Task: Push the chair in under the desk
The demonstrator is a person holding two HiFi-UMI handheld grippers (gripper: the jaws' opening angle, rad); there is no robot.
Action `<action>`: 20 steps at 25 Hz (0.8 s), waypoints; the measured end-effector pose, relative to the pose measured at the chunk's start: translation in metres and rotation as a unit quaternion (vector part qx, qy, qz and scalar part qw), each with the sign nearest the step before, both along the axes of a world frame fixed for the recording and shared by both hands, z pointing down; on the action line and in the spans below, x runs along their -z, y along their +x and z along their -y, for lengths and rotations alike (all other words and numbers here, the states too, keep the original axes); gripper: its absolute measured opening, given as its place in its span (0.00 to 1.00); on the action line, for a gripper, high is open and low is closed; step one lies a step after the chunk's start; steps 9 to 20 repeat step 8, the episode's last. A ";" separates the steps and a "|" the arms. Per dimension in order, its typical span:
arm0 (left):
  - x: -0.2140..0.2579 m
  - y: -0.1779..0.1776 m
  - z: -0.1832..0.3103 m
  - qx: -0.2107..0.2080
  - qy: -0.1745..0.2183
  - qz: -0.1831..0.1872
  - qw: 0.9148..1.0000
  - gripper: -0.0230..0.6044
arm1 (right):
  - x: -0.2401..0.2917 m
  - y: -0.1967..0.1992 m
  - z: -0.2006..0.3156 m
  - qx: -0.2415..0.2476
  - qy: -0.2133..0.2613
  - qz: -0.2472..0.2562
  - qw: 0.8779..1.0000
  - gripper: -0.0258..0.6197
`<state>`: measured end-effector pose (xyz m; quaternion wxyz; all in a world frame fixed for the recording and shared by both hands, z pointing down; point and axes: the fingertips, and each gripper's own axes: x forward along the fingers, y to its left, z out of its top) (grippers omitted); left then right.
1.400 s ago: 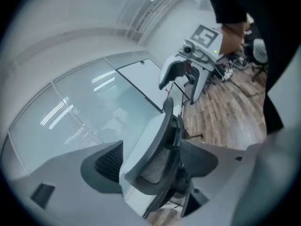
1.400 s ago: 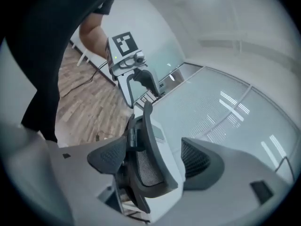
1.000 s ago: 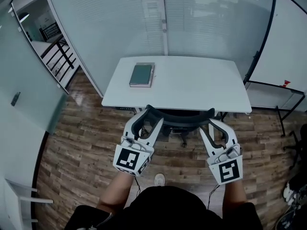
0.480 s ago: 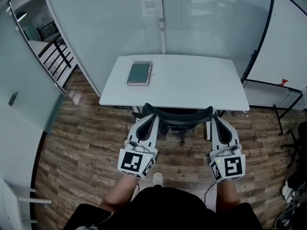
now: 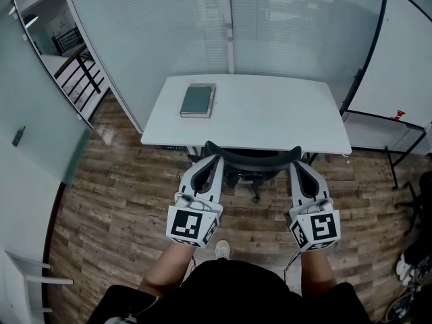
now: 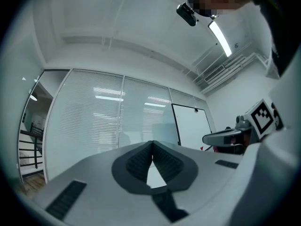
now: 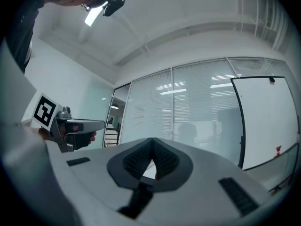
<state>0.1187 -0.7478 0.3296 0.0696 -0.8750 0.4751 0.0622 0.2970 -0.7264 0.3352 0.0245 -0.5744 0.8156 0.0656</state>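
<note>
The black office chair [image 5: 251, 159] stands at the near edge of the white desk [image 5: 270, 117], its seat mostly hidden under the top and its curved backrest showing. My left gripper [image 5: 210, 159] is at the backrest's left end and my right gripper [image 5: 299, 167] at its right end; contact is unclear. The left gripper view shows the left gripper [image 6: 152, 143] shut with nothing between its pads. In the right gripper view the right gripper [image 7: 151, 140] is likewise shut and holds nothing. Neither gripper view shows the chair.
A grey-green book [image 5: 198, 101] lies on the desk's far left part. A glass partition [image 5: 229, 25] runs behind the desk. A whiteboard on a stand [image 5: 398, 66] is at the right. The person's shoe [image 5: 221, 250] is on the wood floor [image 5: 115, 201].
Both grippers' jaws went from open beside the backrest to shut. The right gripper rolled more upright and shifted slightly left. The chair sits about as before.
</note>
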 end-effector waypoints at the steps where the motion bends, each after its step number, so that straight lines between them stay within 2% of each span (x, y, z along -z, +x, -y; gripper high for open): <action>1: -0.001 -0.001 0.001 0.000 -0.002 0.000 1.000 0.06 | -0.001 -0.002 0.001 0.002 -0.003 -0.002 1.000 0.04; 8: -0.006 -0.010 -0.003 0.005 -0.008 0.001 1.000 0.06 | -0.010 -0.018 -0.002 0.021 -0.024 -0.011 0.999 0.04; 20: -0.006 -0.010 -0.003 0.005 -0.008 0.001 1.000 0.06 | -0.010 -0.018 -0.002 0.021 -0.024 -0.011 0.999 0.04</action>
